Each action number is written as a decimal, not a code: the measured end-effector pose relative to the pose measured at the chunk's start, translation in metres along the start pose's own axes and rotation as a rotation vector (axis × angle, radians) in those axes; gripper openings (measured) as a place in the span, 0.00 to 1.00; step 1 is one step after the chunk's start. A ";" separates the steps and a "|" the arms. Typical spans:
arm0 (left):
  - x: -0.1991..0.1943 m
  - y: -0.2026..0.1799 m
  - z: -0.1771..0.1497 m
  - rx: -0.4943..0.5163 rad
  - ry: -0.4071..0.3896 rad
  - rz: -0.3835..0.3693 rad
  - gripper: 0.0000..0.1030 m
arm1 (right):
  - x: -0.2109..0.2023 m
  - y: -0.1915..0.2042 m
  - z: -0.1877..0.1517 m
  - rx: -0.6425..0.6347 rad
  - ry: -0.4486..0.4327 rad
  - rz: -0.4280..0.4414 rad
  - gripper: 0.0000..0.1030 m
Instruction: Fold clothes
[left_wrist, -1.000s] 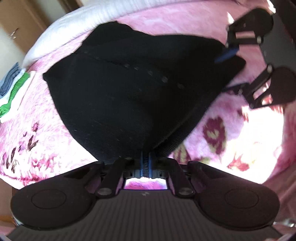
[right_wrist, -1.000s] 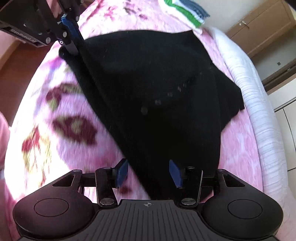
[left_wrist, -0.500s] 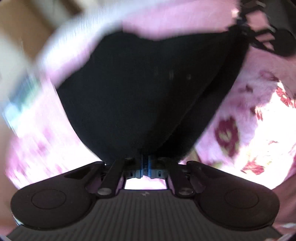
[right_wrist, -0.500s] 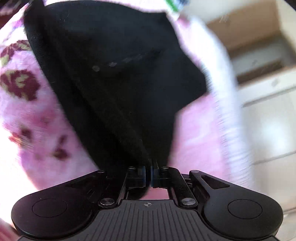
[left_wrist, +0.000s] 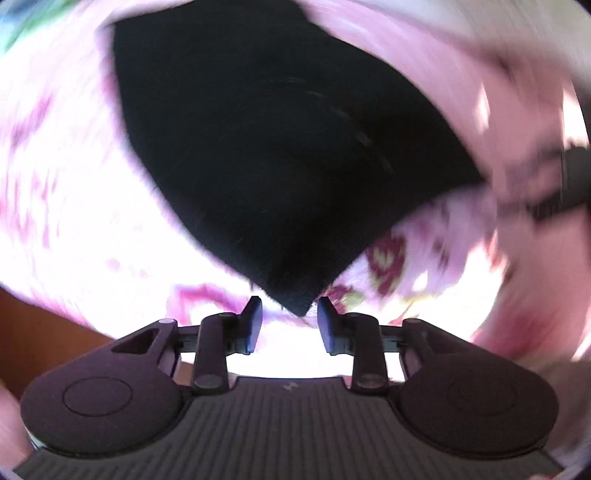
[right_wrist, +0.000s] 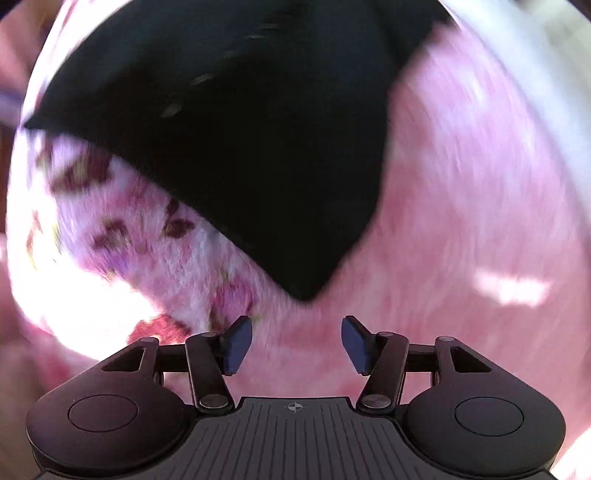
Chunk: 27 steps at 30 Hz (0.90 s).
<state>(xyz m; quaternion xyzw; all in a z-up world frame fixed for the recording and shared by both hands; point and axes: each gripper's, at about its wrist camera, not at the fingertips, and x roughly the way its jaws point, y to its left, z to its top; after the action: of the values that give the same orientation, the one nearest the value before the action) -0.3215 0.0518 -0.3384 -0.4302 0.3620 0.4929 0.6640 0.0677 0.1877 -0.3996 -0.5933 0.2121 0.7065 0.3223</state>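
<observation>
A black garment (left_wrist: 280, 155) lies folded on a pink flowered blanket (left_wrist: 66, 206). In the left wrist view my left gripper (left_wrist: 290, 321) is open, and a corner of the garment lies just in front of the gap between its blue-padded fingers. In the right wrist view the same garment (right_wrist: 243, 133) fills the upper middle, and its near corner lies a short way ahead of my right gripper (right_wrist: 297, 341), which is open and empty above the blanket (right_wrist: 461, 206). Both views are blurred by motion.
A dark blurred shape, perhaps the other gripper (left_wrist: 565, 184), shows at the right edge of the left wrist view. White bedding (right_wrist: 546, 81) borders the blanket at the upper right. Brown floor (left_wrist: 44, 325) shows at the lower left.
Both grippers were shut on the garment half a second ago and have let go. The garment now lies on the blanket and both grippers have drawn back from its corners.
</observation>
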 end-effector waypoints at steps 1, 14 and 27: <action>-0.001 0.015 0.000 -0.124 -0.004 -0.040 0.35 | -0.003 -0.018 -0.003 0.103 -0.018 0.070 0.55; 0.044 0.061 -0.003 -0.834 -0.025 -0.254 0.53 | 0.050 -0.102 -0.003 1.015 -0.184 0.474 0.59; 0.050 0.054 0.001 -0.836 -0.006 -0.282 0.18 | 0.067 -0.109 -0.006 1.030 -0.181 0.603 0.38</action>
<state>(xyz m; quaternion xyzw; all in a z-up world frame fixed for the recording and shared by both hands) -0.3615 0.0772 -0.3949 -0.7056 0.0673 0.5026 0.4950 0.1430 0.2732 -0.4571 -0.2121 0.6574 0.6209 0.3705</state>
